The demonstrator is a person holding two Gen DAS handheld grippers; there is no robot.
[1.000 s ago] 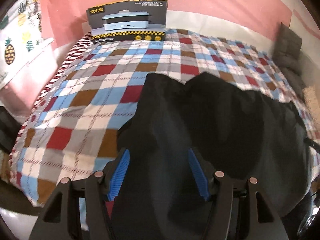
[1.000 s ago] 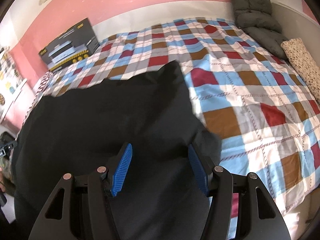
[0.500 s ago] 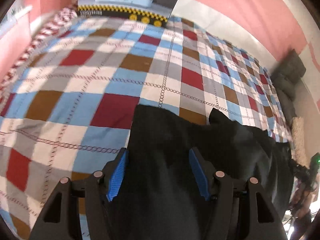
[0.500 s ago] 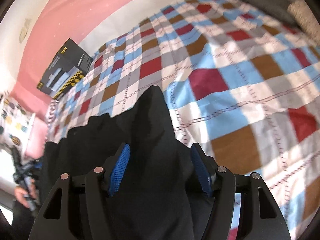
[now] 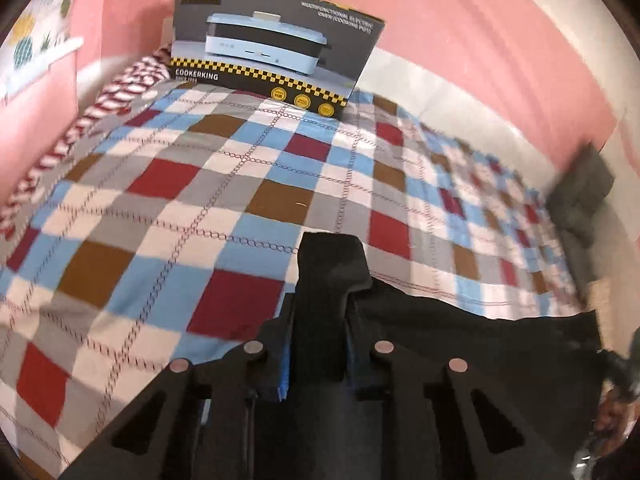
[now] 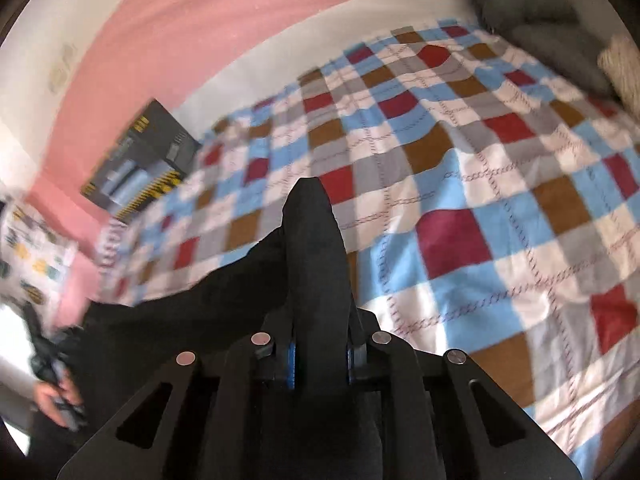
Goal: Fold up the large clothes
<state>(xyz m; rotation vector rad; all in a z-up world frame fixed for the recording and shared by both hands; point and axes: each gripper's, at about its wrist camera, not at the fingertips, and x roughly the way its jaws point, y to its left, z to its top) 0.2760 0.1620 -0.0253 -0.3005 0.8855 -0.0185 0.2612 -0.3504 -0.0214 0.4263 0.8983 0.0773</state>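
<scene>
A large black garment (image 5: 460, 332) hangs stretched between my two grippers above a checked bedspread (image 5: 168, 208). My left gripper (image 5: 316, 360) is shut on one corner of it; a flap of black cloth (image 5: 328, 264) sticks out past the blue pads. My right gripper (image 6: 320, 356) is shut on the other corner of the garment (image 6: 312, 240), which stands up between the fingers. The cloth sags away to the left in the right wrist view (image 6: 180, 320).
A black cooker box (image 5: 276, 48) stands at the bed's far edge against the pink wall; it also shows in the right wrist view (image 6: 140, 160). Grey cushions (image 6: 532, 8) and a speckled pillow (image 6: 620, 68) lie at the far right. A striped cloth (image 5: 80, 120) edges the bed's left side.
Both grippers have shut on the garment's corners and lifted them off the bed. The garment, which lay spread under open jaws, now hangs between them.
</scene>
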